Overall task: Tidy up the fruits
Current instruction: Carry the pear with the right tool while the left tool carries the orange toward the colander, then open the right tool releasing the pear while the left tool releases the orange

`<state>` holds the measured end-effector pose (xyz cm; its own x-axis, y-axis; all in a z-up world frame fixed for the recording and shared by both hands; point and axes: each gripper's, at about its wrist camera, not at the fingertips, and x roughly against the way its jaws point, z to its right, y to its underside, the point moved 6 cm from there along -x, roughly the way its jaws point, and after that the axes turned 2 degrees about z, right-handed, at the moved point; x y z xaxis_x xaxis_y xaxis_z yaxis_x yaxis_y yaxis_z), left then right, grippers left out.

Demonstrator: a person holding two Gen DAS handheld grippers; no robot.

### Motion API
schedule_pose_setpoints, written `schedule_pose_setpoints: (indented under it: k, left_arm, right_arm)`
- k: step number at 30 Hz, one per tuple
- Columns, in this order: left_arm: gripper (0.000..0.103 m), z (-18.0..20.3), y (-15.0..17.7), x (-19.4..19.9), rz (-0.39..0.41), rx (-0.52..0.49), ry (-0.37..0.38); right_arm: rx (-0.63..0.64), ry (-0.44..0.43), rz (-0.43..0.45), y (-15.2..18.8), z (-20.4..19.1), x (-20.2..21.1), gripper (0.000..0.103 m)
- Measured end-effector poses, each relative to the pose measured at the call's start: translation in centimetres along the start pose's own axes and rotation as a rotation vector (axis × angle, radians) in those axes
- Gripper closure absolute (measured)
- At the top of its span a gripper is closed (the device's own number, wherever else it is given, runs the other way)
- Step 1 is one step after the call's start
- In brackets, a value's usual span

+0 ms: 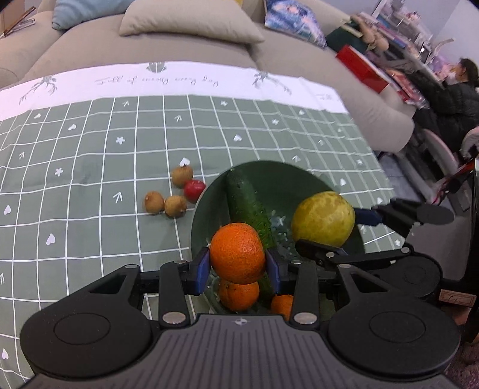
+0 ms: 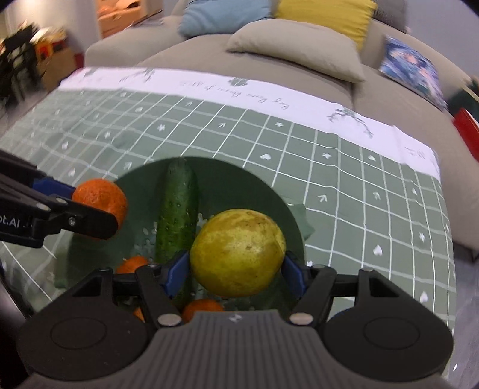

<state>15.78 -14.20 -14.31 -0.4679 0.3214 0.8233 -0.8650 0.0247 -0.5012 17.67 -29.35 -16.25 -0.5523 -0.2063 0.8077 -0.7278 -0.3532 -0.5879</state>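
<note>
Left wrist | green grid tablecloth (image 1: 89,167) | beige sofa (image 1: 179,51) behind

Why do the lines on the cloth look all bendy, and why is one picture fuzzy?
Left wrist view: the fisheye lens curves the tablecloth grid, yet the orange looks sharp. Right wrist view: same curving, with motion smear on the tablecloth's far left and the cushions.

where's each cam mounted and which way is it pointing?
Left wrist: on the left tool, looking forward over the green plate toward the sofa; its own fingers clamp an orange; right tool enters at right.
Right wrist: on the right tool, same heading; its fingers clamp a yellow fruit; left tool at left.
Shared: plate, cucumber, both held fruits.
</note>
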Motion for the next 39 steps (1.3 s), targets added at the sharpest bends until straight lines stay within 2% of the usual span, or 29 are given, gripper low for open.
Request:
schedule_pose_setpoints:
  k: [5,11,15,21,29,30,34,39]
  left_arm:
    - [0.059,0.5,-0.2,-0.9,-0.037,-0.037,-0.067]
    - [0.059,0.9,-0.3,-2.3,-0.097,-0.068,-0.127]
    - [0.059,1.0,-0.3,-3.1,-0.120,-0.083,-0.142]
    - [0.059,1.4,-0.2,-3.7,-0.128,-0.127,-0.133]
    - [0.058,1.3,-0.3,-4.1,-0.151,-0.125,-0.081]
    - [0.058,1.3,-0.3,-4.2,-0.154,-0.126,-0.077]
    - [0.055,1.3,-0.2,-4.4,-0.164,-0.124,-0.074]
    - [0.052,1.2,-0.1,-4.1,-0.173,-0.116,-0.051]
  right_arm:
    - [0.112,-0.007,-0.038,0.1,-0.3,-1.8,0.039]
    - [0.179,-0.022,-0.062,0.1,-0.6,-3.5,0.039]
    - [0.226,-0.016,-0.062,0.1,-0.8,-3.9,0.039]
    - [0.239,-0.023,-0.068,0.1,-0.6,-3.9,0.039]
    - [0.273,-0.026,-0.086,0.5,-1.2,-3.8,0.037]
    - [0.264,-0.027,-0.076,0.4,-1.1,-3.5,0.035]
    - [0.183,-0.058,-0.062,-0.1,-0.3,-2.8,0.034]
    - [0.167,-0.062,-0.073,0.0,-0.4,-2.7,0.034]
